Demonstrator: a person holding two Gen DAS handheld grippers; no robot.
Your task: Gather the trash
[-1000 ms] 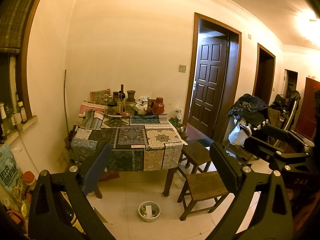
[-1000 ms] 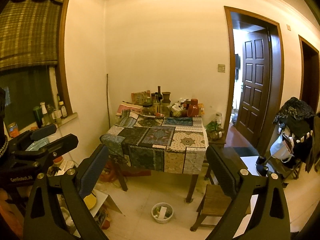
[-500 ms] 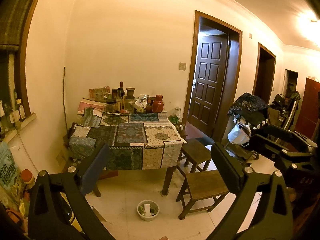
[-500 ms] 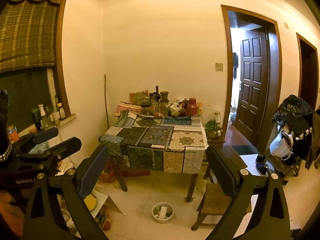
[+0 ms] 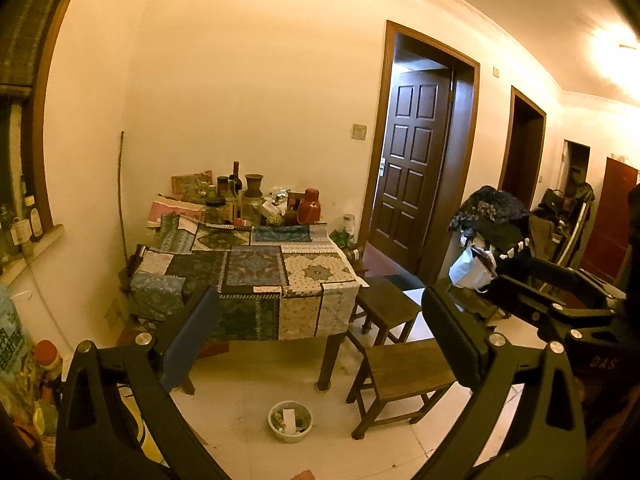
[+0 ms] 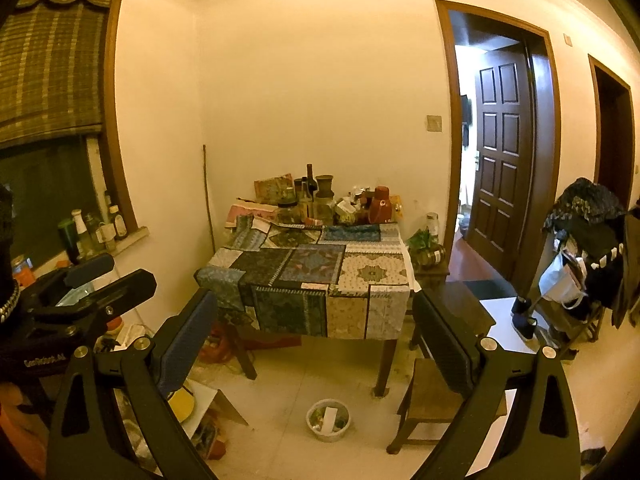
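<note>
Against the far wall stands the bench (image 6: pixel 320 280), draped in a patchwork cloth, its rear edge crowded with bottles, jars and a red jug (image 6: pixel 379 205), too small to sort into trash and keepers. Beside it, on the door side, sit two wooden stools (image 5: pixel 404 372), and a heap of clothes and bags (image 6: pixel 584 240) fills the right of the room. On the floor in front of the bench, near its front leg, lies a small white bowl (image 6: pixel 328 420) holding scraps and a slip of paper, which I judge to be the likeliest trash or its bin. Both tools hover well back from everything: the left gripper (image 5: pixel 320 344) has its fingers spread wide apart around nothing, and the right gripper (image 6: pixel 316 336) likewise gapes empty. By my judgement the task is barely begun, with nothing picked up and the whole approach and every grasp left to do. As for writing, the left tool's body, seen from the right camera, bears pale lettering that seems to read "GenRobot.AI" (image 6: pixel 44 361); the other shows only "DAS" (image 5: pixel 602 362).
</note>
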